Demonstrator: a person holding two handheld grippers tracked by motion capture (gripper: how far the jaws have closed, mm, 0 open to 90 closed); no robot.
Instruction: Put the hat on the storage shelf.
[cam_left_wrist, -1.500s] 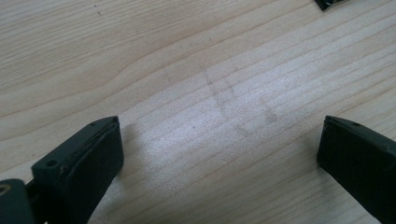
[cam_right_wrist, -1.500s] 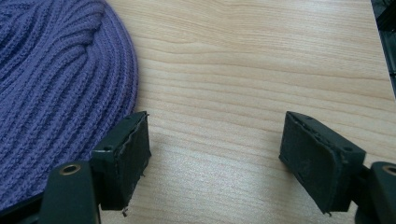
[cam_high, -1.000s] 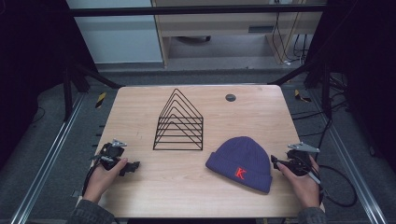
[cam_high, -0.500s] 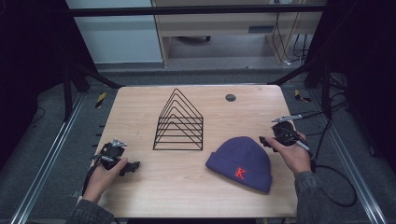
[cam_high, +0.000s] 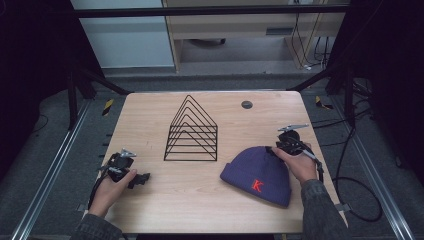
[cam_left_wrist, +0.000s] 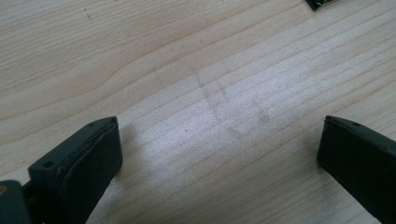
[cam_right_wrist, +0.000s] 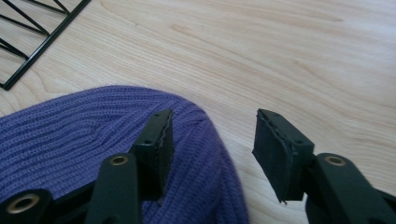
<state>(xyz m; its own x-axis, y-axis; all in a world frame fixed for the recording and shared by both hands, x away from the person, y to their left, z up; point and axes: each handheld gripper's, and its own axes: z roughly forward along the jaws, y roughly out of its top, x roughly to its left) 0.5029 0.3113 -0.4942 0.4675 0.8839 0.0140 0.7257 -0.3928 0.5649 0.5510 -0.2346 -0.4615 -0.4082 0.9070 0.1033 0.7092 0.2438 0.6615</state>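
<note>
Purple beanie (cam_high: 257, 173) lies flat on bench (cam_high: 200, 200), right-near area, red K facing up. Right claw (cam_high: 276, 148) positioned at beanie's far-right edge, released: in right gripper view one jaw seen over knit crown (cam_right_wrist: 93, 135), other over bare wood, nothing clamped. Left claw (cam_high: 141, 178) parked at left-near of bench, jaws spread wide, holding nothing. Black wire rack (cam_high: 192, 131) stands mid-bench, apart from beanie.

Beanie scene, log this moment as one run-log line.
right claw: open, at purple beanie top edge | left claw: open over table | wire rack: untouched
</note>
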